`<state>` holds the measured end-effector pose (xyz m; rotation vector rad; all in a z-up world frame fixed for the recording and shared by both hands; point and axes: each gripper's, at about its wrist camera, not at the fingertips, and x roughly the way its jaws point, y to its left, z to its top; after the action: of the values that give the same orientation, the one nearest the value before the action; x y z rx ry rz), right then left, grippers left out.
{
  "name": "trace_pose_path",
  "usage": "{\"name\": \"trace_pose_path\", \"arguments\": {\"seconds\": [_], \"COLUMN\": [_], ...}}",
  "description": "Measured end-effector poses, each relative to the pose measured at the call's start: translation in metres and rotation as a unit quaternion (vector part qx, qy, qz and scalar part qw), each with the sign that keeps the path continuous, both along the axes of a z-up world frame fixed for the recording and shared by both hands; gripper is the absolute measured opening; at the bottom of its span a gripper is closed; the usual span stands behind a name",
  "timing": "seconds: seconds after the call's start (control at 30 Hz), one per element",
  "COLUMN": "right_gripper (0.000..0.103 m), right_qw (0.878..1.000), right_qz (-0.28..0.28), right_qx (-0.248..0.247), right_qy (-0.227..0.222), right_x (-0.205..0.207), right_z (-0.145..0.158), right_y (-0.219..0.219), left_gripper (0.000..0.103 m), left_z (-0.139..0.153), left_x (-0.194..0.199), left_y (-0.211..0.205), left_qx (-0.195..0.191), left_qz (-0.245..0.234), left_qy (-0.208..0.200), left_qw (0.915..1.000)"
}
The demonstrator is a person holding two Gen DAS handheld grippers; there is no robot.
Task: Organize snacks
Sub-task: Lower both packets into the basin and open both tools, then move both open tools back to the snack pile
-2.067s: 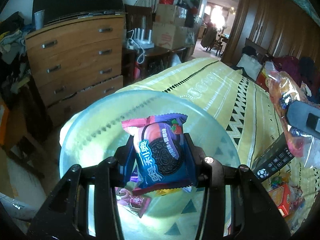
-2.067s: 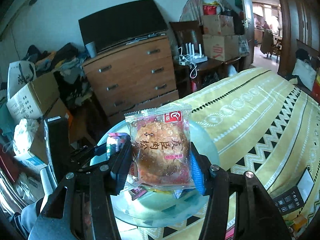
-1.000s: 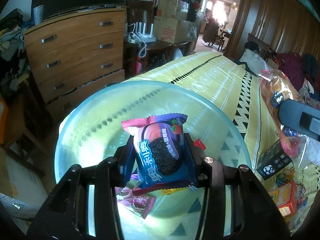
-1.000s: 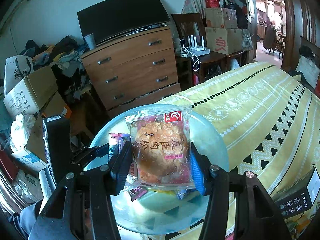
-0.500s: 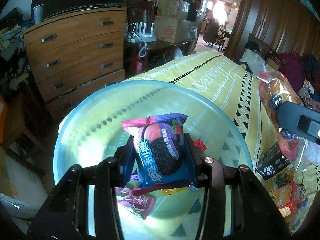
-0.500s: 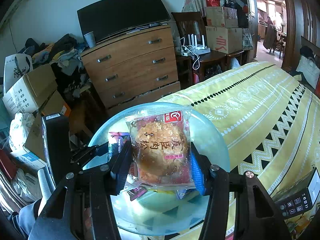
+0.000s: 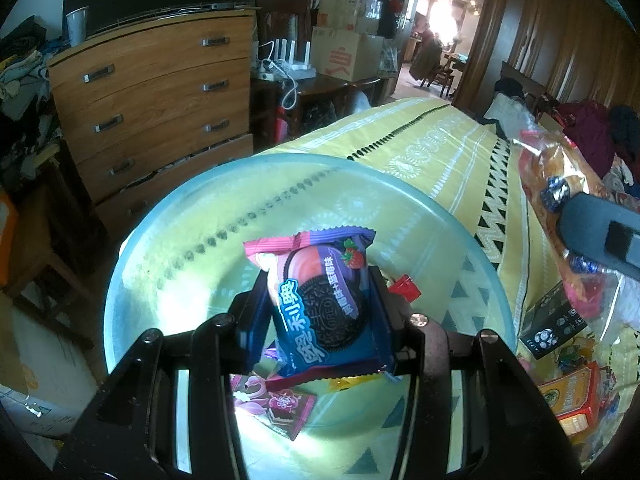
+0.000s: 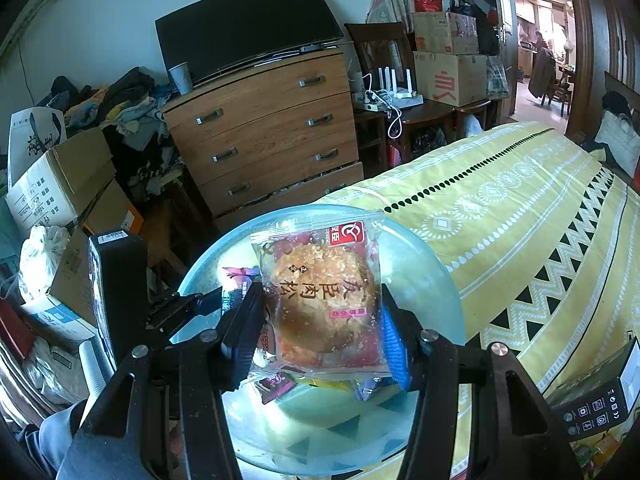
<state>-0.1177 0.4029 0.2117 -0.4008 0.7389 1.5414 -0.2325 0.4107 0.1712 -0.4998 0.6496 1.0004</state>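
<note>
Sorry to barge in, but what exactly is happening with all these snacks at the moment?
A person is sorting snacks with two handheld grippers. The left gripper is clamped on an Oreo packet, and the right gripper on a meat floss cake packet. Both hang above the glass bowl, which already contains a few wrapped sweets.

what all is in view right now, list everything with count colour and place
glass bowl: one, pale blue, on the bedspread edge
oreo packet: one, blue and purple, held over the bowl
meat floss cake packet: one, clear and red, held over the bowl
loose wrapped snacks: a few, pink and yellow, in the bowl
bedspread: one, yellow patterned
dresser: one, brown wood, by the wall
tv: one, black, on the dresser
cardboard boxes: several, brown
left hand-held gripper: black, shut on the oreo packet
right hand-held gripper: black, shut on the meat floss cake packet
</note>
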Motion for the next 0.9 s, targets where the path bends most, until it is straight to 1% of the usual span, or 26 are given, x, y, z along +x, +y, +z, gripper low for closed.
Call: {"name": "trace_pose_path", "arguments": {"seconds": [0.07, 0.13, 0.2, 0.33, 0.4, 0.43, 0.47, 0.5, 0.53, 0.57, 0.6, 0.63, 0.67, 0.7, 0.73, 0.8, 0.83, 0.87, 0.9], "right_gripper": [0.059, 0.066, 0.067, 0.069, 0.069, 0.07, 0.073, 0.078, 0.081, 0.081, 0.081, 0.082, 0.082, 0.082, 0.082, 0.082, 0.082, 0.082, 0.082], "right_qw": [1.0, 1.0, 1.0, 1.0, 0.998, 0.997, 0.996, 0.994, 0.992, 0.991, 0.99, 0.99, 0.989, 0.987, 0.984, 0.972, 0.964, 0.957, 0.951], "right_qz": [0.004, 0.004, 0.002, -0.009, -0.028, -0.034, -0.039, -0.05, -0.064, -0.076, -0.091, -0.107, -0.124, -0.156, -0.178, -0.231, -0.259, -0.281, -0.299], "right_qx": [-0.003, -0.001, 0.003, 0.014, 0.047, 0.06, 0.074, 0.091, 0.106, 0.11, 0.107, 0.093, 0.076, 0.044, 0.023, -0.024, -0.044, -0.057, -0.067], "right_qy": [0.0, -0.001, -0.001, 0.006, 0.022, 0.035, 0.042, 0.035, 0.019, 0.006, -0.003, -0.009, -0.011, -0.003, 0.009, 0.033, 0.039, 0.043, 0.046], "right_x": [-0.001, -0.003, -0.004, 0.001, 0.004, 0.005, 0.003, 0.0, -0.005, -0.007, -0.008, -0.007, -0.003, 0.005, 0.013, 0.03, 0.037, 0.042, 0.047], "right_z": [-0.003, -0.004, -0.004, -0.002, 0.0, -0.001, -0.005, -0.01, -0.021, -0.032, -0.048, -0.068, -0.085, -0.111, -0.127, -0.159, -0.173, -0.182, -0.19], "right_y": [0.001, 0.002, 0.002, -0.009, -0.038, -0.056, -0.077, -0.104, -0.137, -0.165, -0.195, -0.228, -0.254, -0.292, -0.316, -0.37, -0.401, -0.428, -0.45], "left_gripper": [0.053, 0.071, 0.076, 0.083, 0.084, 0.084, 0.084, 0.084, 0.084, 0.084, 0.084, 0.084, 0.084, 0.084, 0.084, 0.084, 0.084, 0.084, 0.084], "left_z": [-0.001, -0.001, -0.001, 0.001, 0.004, 0.007, 0.011, 0.016, 0.02, 0.026, 0.029, 0.031, 0.032, 0.03, 0.026, 0.007, -0.003, -0.023, -0.045], "left_x": [-0.001, -0.002, -0.004, -0.004, -0.004, -0.003, 0.001, 0.007, 0.014, 0.026, 0.04, 0.052, 0.068, 0.082, 0.096, 0.127, 0.138, 0.154, 0.171], "left_y": [0.001, 0.001, -0.002, -0.006, -0.012, -0.018, -0.029, -0.041, -0.057, -0.079, -0.104, -0.125, -0.155, -0.181, -0.211, -0.275, -0.297, -0.323, -0.345], "left_qx": [-0.001, 0.004, 0.013, 0.015, 0.019, 0.025, 0.038, 0.052, 0.068, 0.083, 0.094, 0.1, 0.101, 0.097, 0.083, 0.045, 0.027, 0.003, -0.015], "left_qz": [0.004, 0.011, 0.018, 0.021, 0.02, 0.015, 0.003, -0.014, -0.038, -0.074, -0.112, -0.144, -0.189, -0.229, -0.274, -0.359, -0.389, -0.426, -0.451], "left_qy": [0.0, 0.001, 0.002, -0.002, -0.012, -0.018, -0.02, -0.021, -0.022, -0.023, -0.024, -0.026, -0.033, -0.042, -0.052, -0.058, -0.053, -0.041, -0.022], "left_qw": [1.0, 0.9999, 0.9998, 0.9997, 0.9995, 0.9994, 0.9991, 0.9983, 0.9968, 0.9936, 0.9889, 0.9842, 0.9761, 0.9678, 0.9568, 0.9303, 0.9192, 0.9036, 0.8923]}}
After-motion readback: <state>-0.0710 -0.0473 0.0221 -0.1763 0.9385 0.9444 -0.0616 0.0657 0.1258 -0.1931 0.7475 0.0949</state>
